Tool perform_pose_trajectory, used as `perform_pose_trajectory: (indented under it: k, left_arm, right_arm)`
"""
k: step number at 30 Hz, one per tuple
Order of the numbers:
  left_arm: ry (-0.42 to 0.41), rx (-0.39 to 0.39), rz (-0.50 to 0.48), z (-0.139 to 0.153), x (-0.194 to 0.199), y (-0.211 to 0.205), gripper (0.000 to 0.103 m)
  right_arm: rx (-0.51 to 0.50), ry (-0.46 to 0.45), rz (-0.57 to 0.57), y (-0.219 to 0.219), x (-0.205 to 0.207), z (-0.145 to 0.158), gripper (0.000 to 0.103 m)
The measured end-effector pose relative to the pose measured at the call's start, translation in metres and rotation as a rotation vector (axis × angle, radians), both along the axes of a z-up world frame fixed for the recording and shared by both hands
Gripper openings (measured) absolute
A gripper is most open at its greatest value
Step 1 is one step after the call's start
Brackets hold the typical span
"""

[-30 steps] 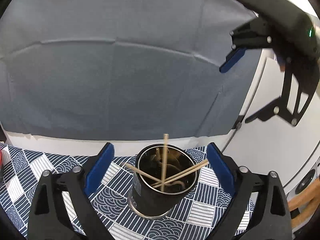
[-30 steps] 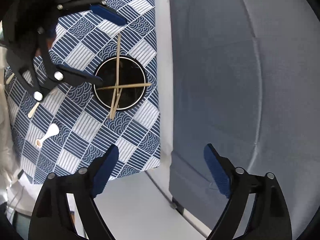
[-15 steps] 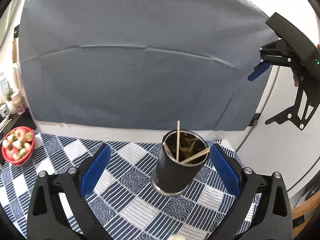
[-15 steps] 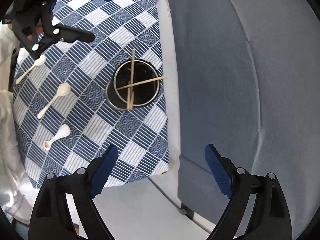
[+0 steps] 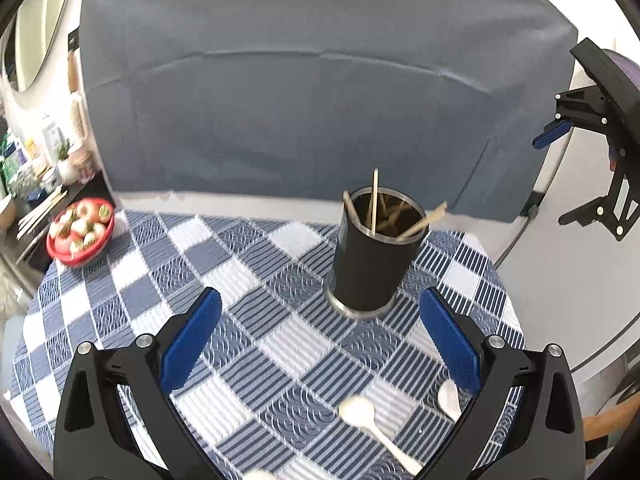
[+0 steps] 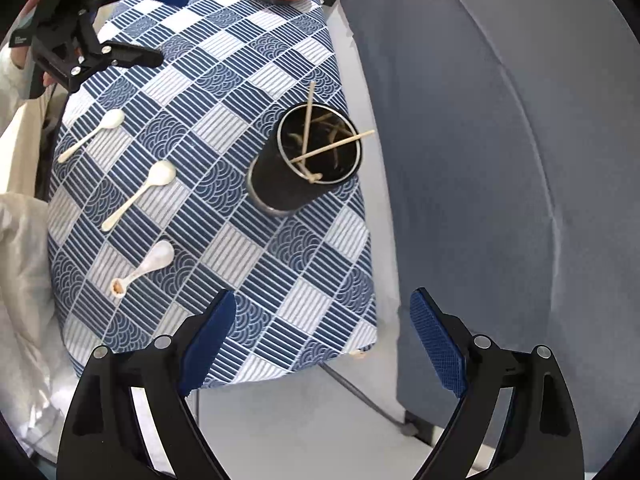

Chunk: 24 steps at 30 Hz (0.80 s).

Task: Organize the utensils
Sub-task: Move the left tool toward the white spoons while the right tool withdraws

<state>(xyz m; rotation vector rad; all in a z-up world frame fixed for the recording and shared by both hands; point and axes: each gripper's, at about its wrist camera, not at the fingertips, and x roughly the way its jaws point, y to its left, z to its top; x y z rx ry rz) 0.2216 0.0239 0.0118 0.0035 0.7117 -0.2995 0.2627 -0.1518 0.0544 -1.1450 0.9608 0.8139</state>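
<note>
Left gripper [image 5: 320, 340]: jaws spread wide, nothing between the blue pads; it hangs over the near part of the table, with the holder just beyond its fingertips. Also seen from the right wrist view at far left [image 6: 154, 26], clear of the cloth.
Right gripper [image 6: 320, 354]: released, jaws wide and empty; it hangs off the right end of the table, over the table's corner and the floor. In the left wrist view it shows at the right edge [image 5: 560, 178], well apart from the holder.
Utensil holder [image 6: 298, 166]: dark cylinder with a metal rim and base, upright on the cloth, towards the far right of the table, near the grey backdrop.
Chopsticks [image 6: 331, 145]: several wooden sticks stand in the holder, leaning across each other, tips above the rim.
Spoons: three white spoons lie flat on the cloth along the near edge, well apart from the holder and from each other – first spoon [image 6: 90, 136], second spoon [image 6: 140, 194], third spoon [image 6: 146, 266], whose handle end carries a brownish mark.
Tablecloth [image 6: 224, 60]: blue and white patchwork, covering the table.
Fruit bowl [image 5: 80, 228]: red, filled, at the far left corner.
Backdrop [image 5: 312, 112]: grey fabric behind the table.
</note>
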Motion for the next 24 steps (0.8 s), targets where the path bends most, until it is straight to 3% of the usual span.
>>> perform_pose_trajectory:
  k: [14,24]
  left_arm:
    - [0.136,0.078,0.08,-0.039,-0.052,-0.007,0.097]
    - [0.255,0.085,0.03,-0.084,-0.08,-0.055,0.097]
  right_arm:
    - [0.104,0.108,0.019,-0.023,-0.035,-0.05,0.084]
    - [0.168,0.214,0.002,-0.035,-0.045,-0.095,0.084]
